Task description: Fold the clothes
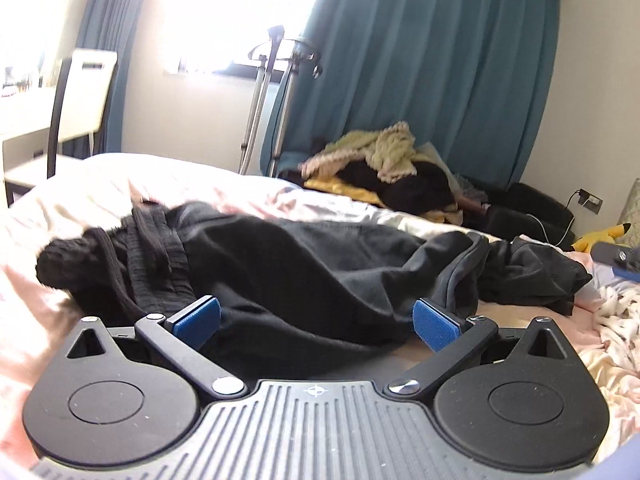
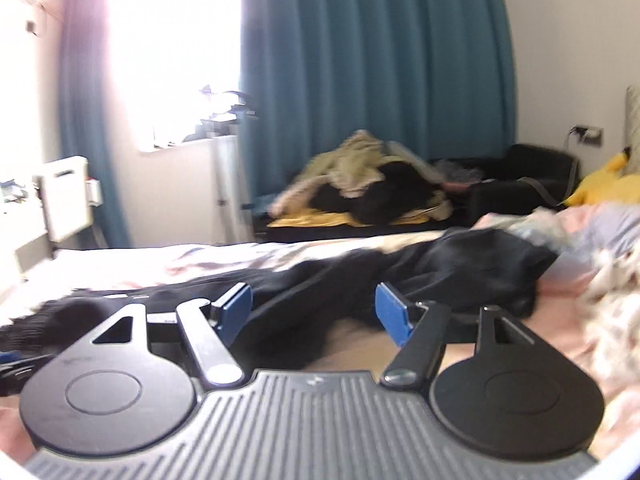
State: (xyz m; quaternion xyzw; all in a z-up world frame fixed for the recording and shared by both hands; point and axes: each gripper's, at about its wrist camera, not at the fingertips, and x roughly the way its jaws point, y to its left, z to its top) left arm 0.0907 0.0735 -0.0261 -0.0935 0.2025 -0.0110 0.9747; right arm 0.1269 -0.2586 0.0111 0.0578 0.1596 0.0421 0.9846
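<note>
While the crumpled black knit garment [image 1: 280, 264] lies bunched across the pale pink bedsheet [image 1: 100, 188], you hold the left gripper [image 1: 316, 322] and the right gripper [image 2: 314, 312] spread wide, empty, just before it; no neat fold shows, so folding remains.

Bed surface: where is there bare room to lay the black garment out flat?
Bare sheet lies on the bed behind the black garment, toward the chair, and in a small patch between the right gripper and the garment. Crowded: the patterned blanket on the right, the clothes pile beyond.
</note>
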